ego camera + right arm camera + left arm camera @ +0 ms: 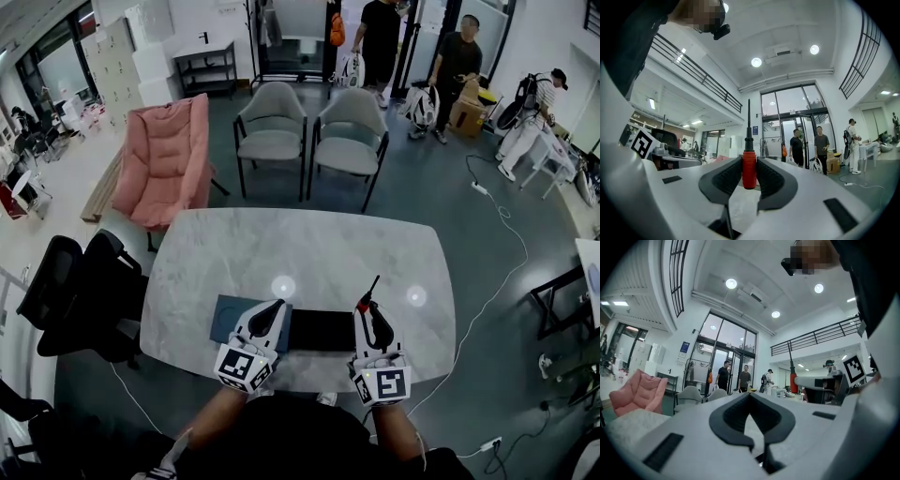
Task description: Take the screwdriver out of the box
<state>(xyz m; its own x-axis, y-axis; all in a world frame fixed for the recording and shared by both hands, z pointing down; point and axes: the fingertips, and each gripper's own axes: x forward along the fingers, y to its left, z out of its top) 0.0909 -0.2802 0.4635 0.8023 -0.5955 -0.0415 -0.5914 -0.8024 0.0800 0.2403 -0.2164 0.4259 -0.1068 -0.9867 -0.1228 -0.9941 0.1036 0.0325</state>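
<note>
My right gripper (367, 309) is shut on the red handle of the screwdriver (370, 292). The black shaft sticks up and away from me over the table. In the right gripper view the red handle (749, 169) is pinched between the dark ribbed pads (726, 176), its thin shaft pointing straight up. The dark box (322, 331) lies open on the marble table (300, 248) near the front edge, with its bluish lid (228, 319) to the left. My left gripper (276, 307) hovers over the box's left part. Its jaws (750, 395) are shut with nothing between them.
Two grey chairs (309, 131) and a pink folding chair (167, 155) stand beyond the table's far edge. A black office chair (80, 291) sits at the left. People stand by the glass doors (412, 47). A white cable (497, 281) runs across the floor on the right.
</note>
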